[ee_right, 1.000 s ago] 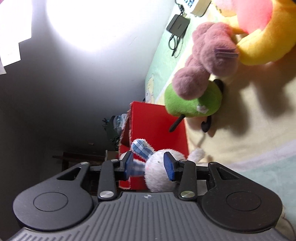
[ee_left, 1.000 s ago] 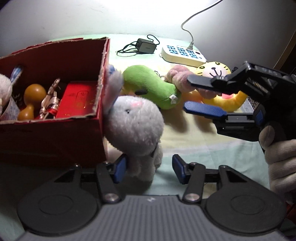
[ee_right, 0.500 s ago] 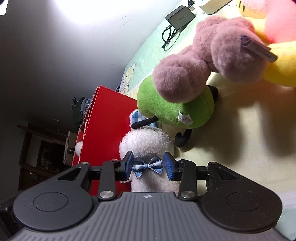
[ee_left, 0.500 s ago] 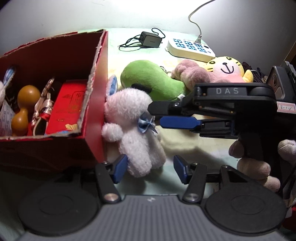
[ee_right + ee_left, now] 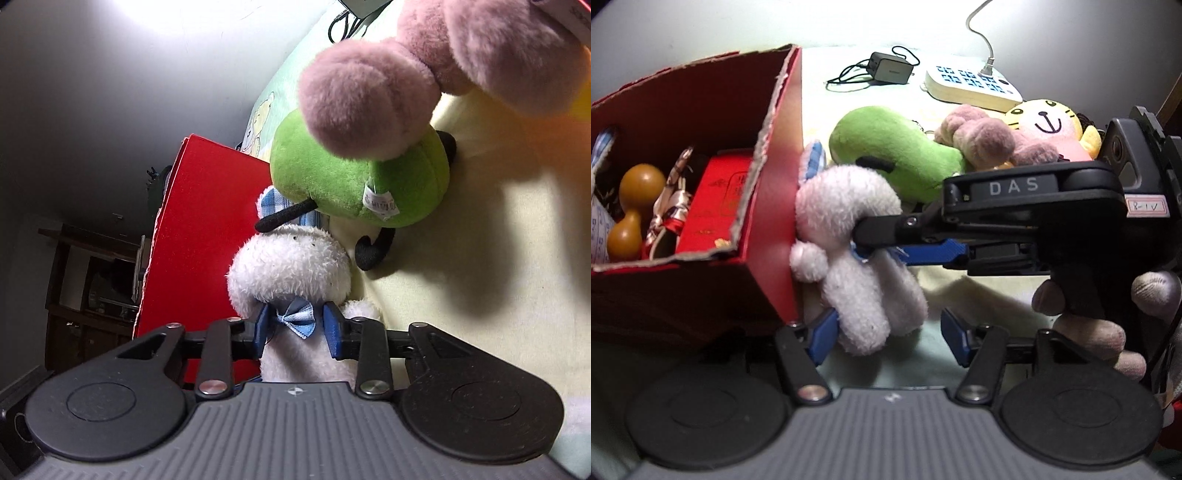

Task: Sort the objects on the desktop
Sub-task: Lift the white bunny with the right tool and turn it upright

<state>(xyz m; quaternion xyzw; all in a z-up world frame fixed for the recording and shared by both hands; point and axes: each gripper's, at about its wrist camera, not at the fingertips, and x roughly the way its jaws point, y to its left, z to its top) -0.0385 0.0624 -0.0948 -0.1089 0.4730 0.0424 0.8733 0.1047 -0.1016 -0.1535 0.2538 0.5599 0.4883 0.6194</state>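
Your right tool (image 5: 295, 328) pinches the white plush rabbit (image 5: 857, 236) at the neck, against the red box (image 5: 775, 177).

The rabbit lies on the counter (image 5: 979, 295) with its long axis running from the feet, near your left tool (image 5: 886, 336), up to the checked ear by the box's right wall; the head points away from you. Your right tool's blue pads press either side of the bow tie (image 5: 295, 319). Your left tool is spread wide, one pad touching the rabbit's leg. The green plush (image 5: 897, 155) lies just beyond the head.
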